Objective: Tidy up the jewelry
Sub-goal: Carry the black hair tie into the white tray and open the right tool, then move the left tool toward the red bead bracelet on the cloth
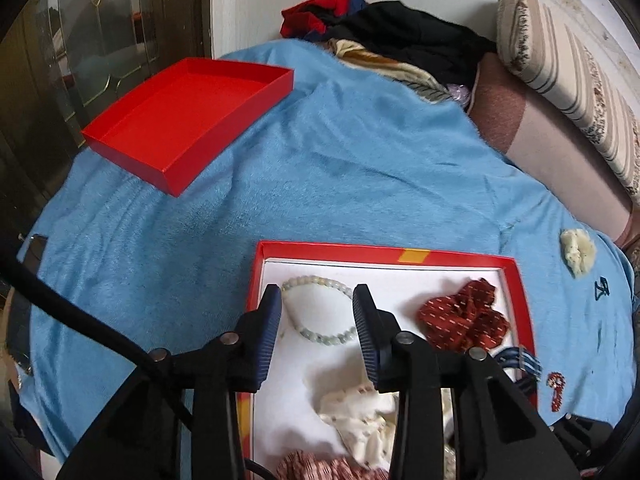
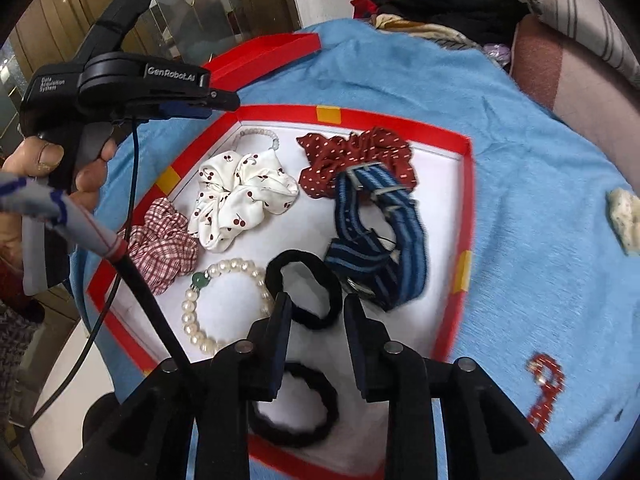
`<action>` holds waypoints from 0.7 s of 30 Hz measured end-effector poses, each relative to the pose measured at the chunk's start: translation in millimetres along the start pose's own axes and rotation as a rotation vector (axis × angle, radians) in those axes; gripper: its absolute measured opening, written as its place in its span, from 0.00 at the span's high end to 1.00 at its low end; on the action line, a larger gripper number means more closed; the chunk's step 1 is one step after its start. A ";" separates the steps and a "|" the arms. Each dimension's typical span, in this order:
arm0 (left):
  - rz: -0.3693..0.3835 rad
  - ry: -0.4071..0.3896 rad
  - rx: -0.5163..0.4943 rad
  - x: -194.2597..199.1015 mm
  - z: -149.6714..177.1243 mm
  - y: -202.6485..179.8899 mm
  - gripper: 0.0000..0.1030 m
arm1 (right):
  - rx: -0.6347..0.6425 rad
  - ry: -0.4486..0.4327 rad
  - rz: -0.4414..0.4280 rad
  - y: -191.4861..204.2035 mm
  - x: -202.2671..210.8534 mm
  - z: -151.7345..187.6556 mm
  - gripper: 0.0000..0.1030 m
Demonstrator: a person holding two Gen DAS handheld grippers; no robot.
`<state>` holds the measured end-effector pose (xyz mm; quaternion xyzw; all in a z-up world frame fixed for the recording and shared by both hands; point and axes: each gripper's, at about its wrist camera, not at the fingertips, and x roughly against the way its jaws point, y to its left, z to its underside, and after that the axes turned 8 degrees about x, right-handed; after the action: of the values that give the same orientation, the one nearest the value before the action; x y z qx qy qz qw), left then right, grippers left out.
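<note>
A red box with a white floor [image 2: 468,184] lies on the blue blanket; its rim also shows in the left wrist view [image 1: 360,250]. It holds a jade bead bracelet [image 1: 320,336], a dark red dotted scrunchie [image 2: 352,156], a white cherry scrunchie [image 2: 240,196], a checked scrunchie [image 2: 164,244], a striped blue strap [image 2: 380,236], a pearl bracelet [image 2: 216,304] and two black hair ties [image 2: 308,288]. My left gripper [image 1: 316,312] is open and empty above the jade bracelet. My right gripper [image 2: 314,316] is open and empty over the nearer black hair ties.
The red box lid [image 1: 188,120] lies upside down at the far left of the blanket [image 1: 360,168]. A cream scrunchie [image 1: 578,250] and a small red beaded piece [image 2: 546,388] lie on the blanket right of the box. Clothes [image 1: 400,32] and a striped cushion [image 1: 560,72] are behind.
</note>
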<state>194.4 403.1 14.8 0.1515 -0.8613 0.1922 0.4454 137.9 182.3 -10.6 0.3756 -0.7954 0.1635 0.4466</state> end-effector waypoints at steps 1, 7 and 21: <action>-0.001 -0.013 -0.001 8.6 2.1 -2.1 0.60 | -0.006 -0.008 0.003 -2.2 6.8 3.0 0.64; -0.010 -0.073 0.000 52.0 16.1 -14.0 0.49 | -0.063 -0.051 0.037 -18.0 41.5 20.7 0.60; -0.044 -0.148 -0.110 120.1 99.6 -91.9 0.38 | -0.208 -0.076 0.102 -56.7 95.6 80.0 0.60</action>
<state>96.6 265.0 79.2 0.1594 -0.8975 0.1229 0.3924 102.6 53.9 21.0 0.2920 -0.8426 0.0882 0.4438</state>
